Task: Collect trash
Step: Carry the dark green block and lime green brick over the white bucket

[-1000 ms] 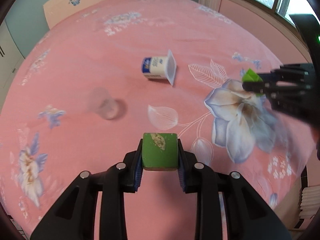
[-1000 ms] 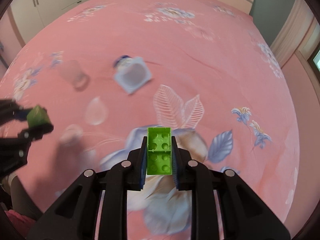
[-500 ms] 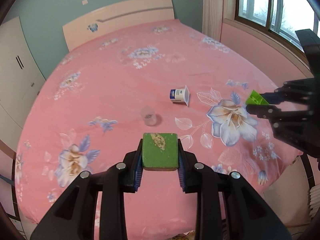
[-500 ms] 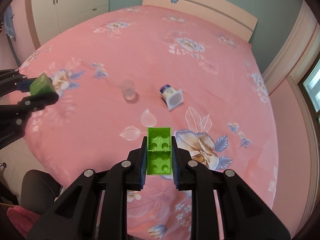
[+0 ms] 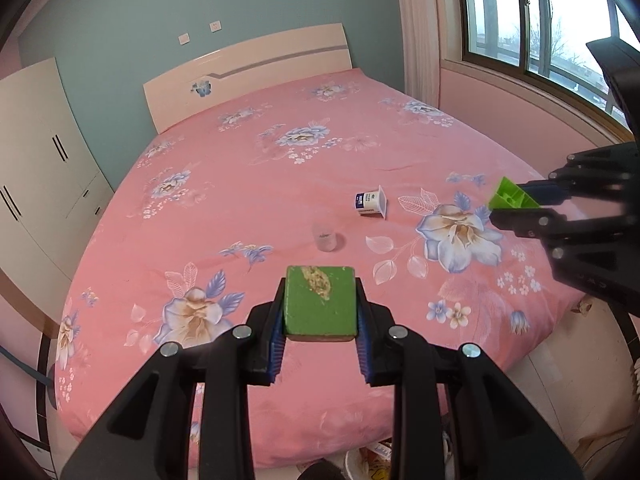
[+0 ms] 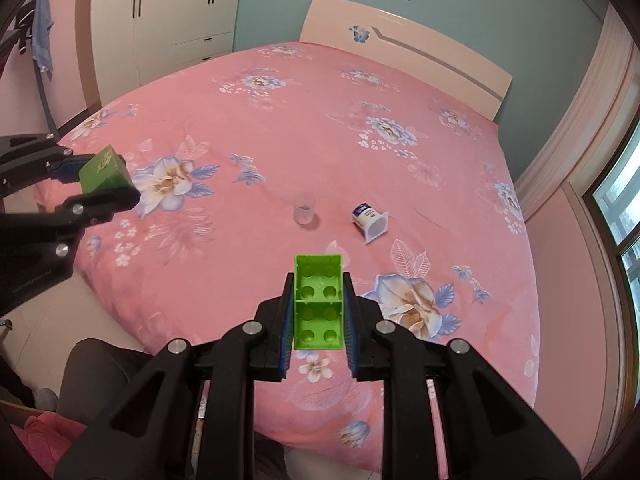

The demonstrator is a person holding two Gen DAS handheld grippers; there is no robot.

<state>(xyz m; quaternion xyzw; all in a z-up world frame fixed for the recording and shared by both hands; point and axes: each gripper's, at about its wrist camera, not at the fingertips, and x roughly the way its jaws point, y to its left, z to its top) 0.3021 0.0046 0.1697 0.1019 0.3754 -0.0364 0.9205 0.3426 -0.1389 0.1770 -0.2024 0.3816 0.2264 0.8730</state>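
My left gripper point(image 5: 320, 308) is shut on a dark green block point(image 5: 320, 304) with a crusty tan smear on top; the same green block point(image 6: 105, 174) shows at the left of the right wrist view. My right gripper point(image 6: 318, 304) is shut on a light green toy brick point(image 6: 319, 302), hollow side up; that toy brick point(image 5: 510, 196) also appears at the right of the left wrist view. Both are held above the foot of the pink floral bed point(image 5: 280, 184). On the bed lie a tipped white and blue yogurt cup point(image 5: 372, 203) and an upright clear plastic cup point(image 5: 325, 237).
A pale headboard point(image 5: 248, 68) stands at the far end, white wardrobes point(image 6: 160, 20) to the left, a window point(image 5: 540, 20) to the right. A container with trash point(image 5: 368, 464) sits on the floor below the bed's foot. A person's leg point(image 6: 100, 368) is at lower left.
Both grippers have risen and pulled back from the bed with their blocks still gripped. The bed and the two cups now look much smaller and farther away.
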